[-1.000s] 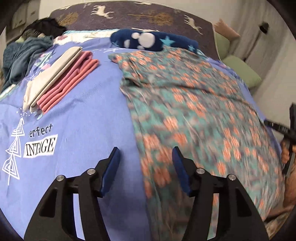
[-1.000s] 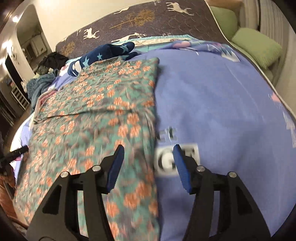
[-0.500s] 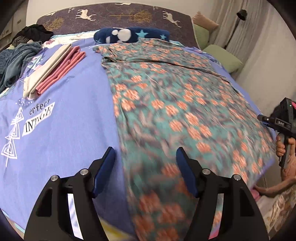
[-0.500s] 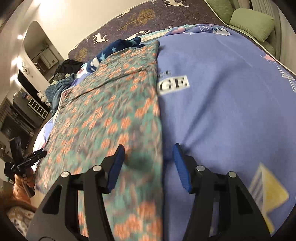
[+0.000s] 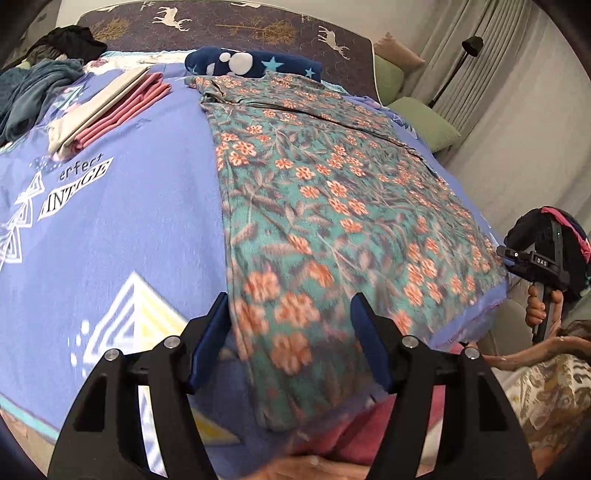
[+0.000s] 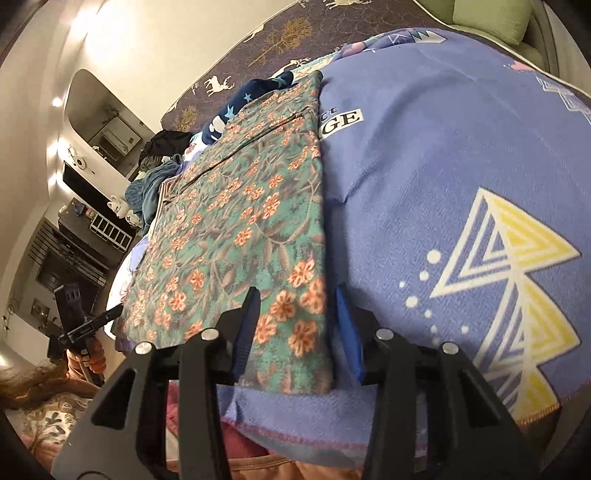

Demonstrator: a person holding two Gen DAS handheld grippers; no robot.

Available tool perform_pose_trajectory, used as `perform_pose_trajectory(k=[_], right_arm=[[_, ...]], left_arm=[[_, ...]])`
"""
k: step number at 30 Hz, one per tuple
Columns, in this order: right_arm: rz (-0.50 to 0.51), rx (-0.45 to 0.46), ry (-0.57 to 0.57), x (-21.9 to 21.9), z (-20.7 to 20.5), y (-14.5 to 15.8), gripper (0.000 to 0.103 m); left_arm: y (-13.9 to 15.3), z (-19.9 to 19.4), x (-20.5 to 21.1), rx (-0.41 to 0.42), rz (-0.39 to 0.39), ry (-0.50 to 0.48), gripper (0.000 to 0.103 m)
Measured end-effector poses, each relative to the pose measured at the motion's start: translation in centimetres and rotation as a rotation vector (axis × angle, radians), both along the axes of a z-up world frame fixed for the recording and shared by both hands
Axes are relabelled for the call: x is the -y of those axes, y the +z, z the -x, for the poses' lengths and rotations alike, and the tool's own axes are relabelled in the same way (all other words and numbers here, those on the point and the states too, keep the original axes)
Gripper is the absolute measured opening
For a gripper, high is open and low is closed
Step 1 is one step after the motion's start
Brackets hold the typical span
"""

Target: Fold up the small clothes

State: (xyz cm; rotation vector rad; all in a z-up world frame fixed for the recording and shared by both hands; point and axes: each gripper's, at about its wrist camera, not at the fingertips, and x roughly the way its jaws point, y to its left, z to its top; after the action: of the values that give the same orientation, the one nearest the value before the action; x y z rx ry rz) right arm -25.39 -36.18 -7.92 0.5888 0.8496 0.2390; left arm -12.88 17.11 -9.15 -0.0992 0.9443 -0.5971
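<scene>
Drawn back to near hem of floral garment [image 5: 332, 206] flat on bed cover [image 5: 122, 221] (left gripper [image 5: 290, 325] wide, right gripper [image 6: 295, 321] closing astride corner, nothing pinched); risk of catching cover too.

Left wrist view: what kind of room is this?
Most likely a bedroom: a bed under a blue printed blanket, a dark padded headboard with deer motifs behind it, and a stack of folded pink and cream clothes beside a teal floral garment.

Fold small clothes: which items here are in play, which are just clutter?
In play: floral garment, left gripper, right gripper, closing on its corner.
Clutter: folded pink and cream stack, navy star pillow, teal heap, green cushions.
</scene>
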Motion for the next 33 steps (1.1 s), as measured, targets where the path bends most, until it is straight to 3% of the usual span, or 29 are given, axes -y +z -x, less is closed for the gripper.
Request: perform_pose_trajectory(k=[5,7,9,11,12,13,14,16,20,23,26,28,30,33], right_arm=[[-0.026,0.016,0.024,0.2,0.7,-0.4,0.046],[-0.046,0.025,0.011,0.2,-0.1,-0.6,0.052],[-0.014,0.037,0.015,-0.4,-1.3,-0.4,0.059],[0.061,0.028,0.024,-1.5,-2.3,-0.1,0.059],[0.075,0.026,0.018,-1.8,-2.5,0.0,0.054],[0.059,0.011,0.014,-1.9,-2.8,0.1,0.043],[0.008,-0.016,0.015,-1.5,-3.1,-0.1,0.002],[-0.139,-0.005,-0.026,-0.2,-3.1,0.3,0.003],[-0.294,0.206,-0.075,2.4,-1.3,5.3,0.002],[-0.253,0.336,-0.092,2.5,0.7,9.6,0.002],[-0.233,0.433,-0.077,2.0,3.4,12.3,0.002],[-0.161,0.481,-0.089,1.5,4.9,13.6,0.002],[-0.046,0.479,-0.114,0.8,5.5,14.3,0.002],[-0.061,0.416,-0.118,1.0,3.6,13.1,0.003]], left_arm=[[-0.4,0.4,-0.5,0.000,0.044,-0.009,0.066],[-0.4,-0.6,-0.5,-0.010,0.074,0.017,0.050],[-0.7,-1.7,-0.6,-0.032,0.092,0.055,0.005],[-1.3,-2.5,-1.0,-0.075,0.147,0.090,0.003],[-1.2,-2.4,-1.2,-0.077,0.175,0.102,0.002],[-0.9,-2.3,-1.2,-0.069,0.184,0.107,0.002],[-0.4,-2.1,-1.2,-0.052,0.190,0.110,0.002],[1.9,-1.5,-1.4,0.009,0.254,0.100,0.002],[7.7,-0.2,-2.3,0.160,0.346,0.092,0.002],[11.5,1.6,-2.5,0.273,0.373,0.091,0.001],[13.6,3.9,-3.0,0.338,0.421,0.077,0.002],[14.2,5.0,-3.0,0.373,0.408,0.076,0.002],[14.2,5.2,-2.6,0.382,0.365,0.083,0.002],[12.9,3.7,-2.1,0.319,0.351,0.093,0.002]])
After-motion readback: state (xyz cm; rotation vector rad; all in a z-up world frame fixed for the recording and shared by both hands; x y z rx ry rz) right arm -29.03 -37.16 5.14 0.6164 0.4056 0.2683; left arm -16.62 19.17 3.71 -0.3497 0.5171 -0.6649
